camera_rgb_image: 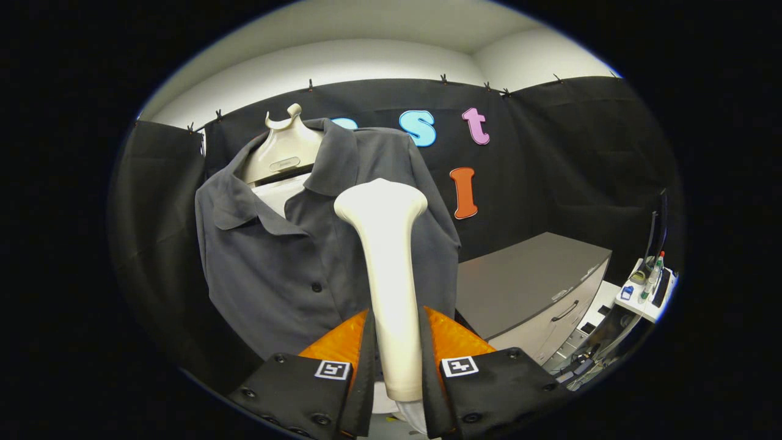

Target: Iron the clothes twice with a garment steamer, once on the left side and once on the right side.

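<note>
A grey button-up shirt (275,263) hangs on a cream hanger stand (284,150) against the booth's black wall. My gripper (397,330) is shut on the handle of a cream garment steamer (391,269), both fingers pressing its sides. The steamer stands upright between the fingers, and its wide head (380,205) sits against the shirt's front on the side right of the button line, at chest height. A white inner layer (278,192) shows at the open collar.
A grey cabinet (537,287) with drawer handles stands to the right of the shirt. Beyond it, a small white shelf (650,296) holds bottles and small items. Black cloth hangs behind and to the left of the shirt.
</note>
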